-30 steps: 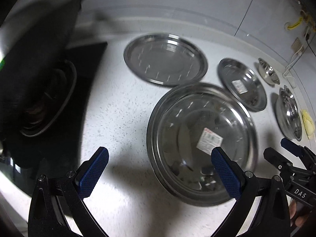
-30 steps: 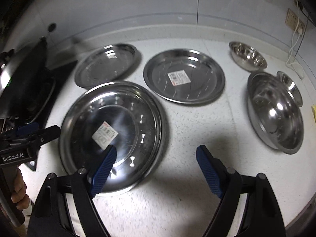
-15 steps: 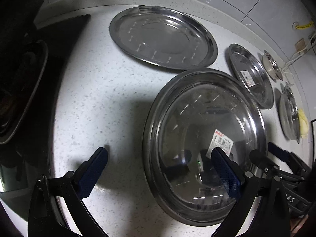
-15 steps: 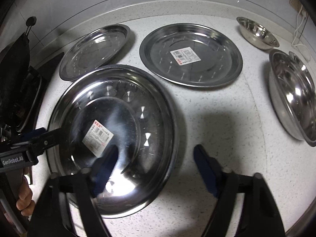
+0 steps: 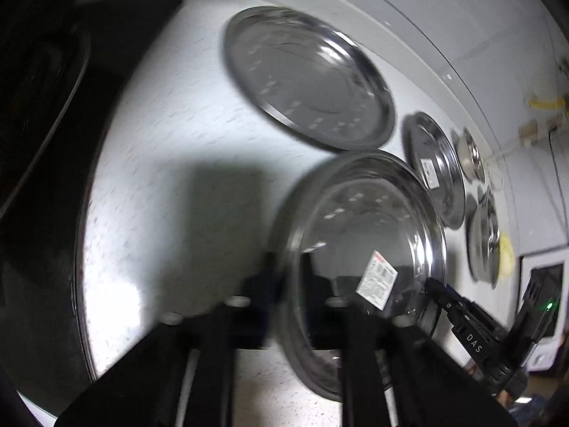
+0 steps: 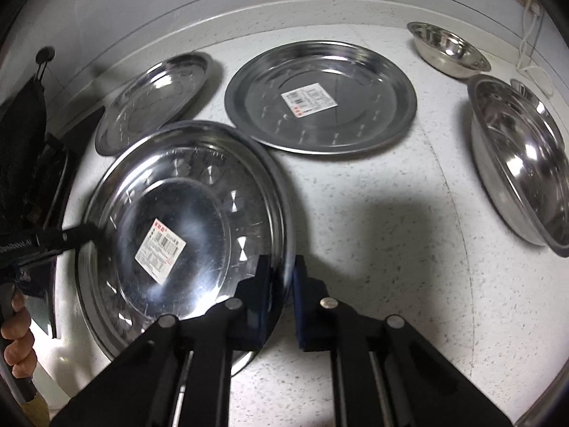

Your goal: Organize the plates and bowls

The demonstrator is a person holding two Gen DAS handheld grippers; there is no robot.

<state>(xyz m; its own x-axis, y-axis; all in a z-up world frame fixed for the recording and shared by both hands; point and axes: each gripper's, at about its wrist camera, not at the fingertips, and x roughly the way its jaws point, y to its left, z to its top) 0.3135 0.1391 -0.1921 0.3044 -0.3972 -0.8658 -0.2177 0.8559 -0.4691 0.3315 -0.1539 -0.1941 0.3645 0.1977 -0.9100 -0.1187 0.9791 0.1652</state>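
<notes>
A large steel plate with a white label [image 6: 185,220] [image 5: 366,245] lies on the white counter nearest me. My right gripper [image 6: 282,277] is shut on its right rim, one blue pad inside and one outside. My left gripper [image 5: 288,284] is shut on its left rim; this view is blurred. Each gripper shows in the other's view at the plate's far edge: the left one [image 6: 53,242] and the right one [image 5: 448,302]. A second labelled plate [image 6: 320,96] and a plain plate [image 6: 153,103] [image 5: 306,74] lie behind it.
A big steel bowl [image 6: 519,160] stands at the right, a small bowl [image 6: 448,49] behind it. A black stove [image 5: 42,124] and a dark cloth [image 6: 21,135] are at the left. The wall and a socket with cables [image 5: 537,124] lie beyond the counter.
Both grippers have come down and closed on opposite rims of the near labelled plate. They were open half a second ago.
</notes>
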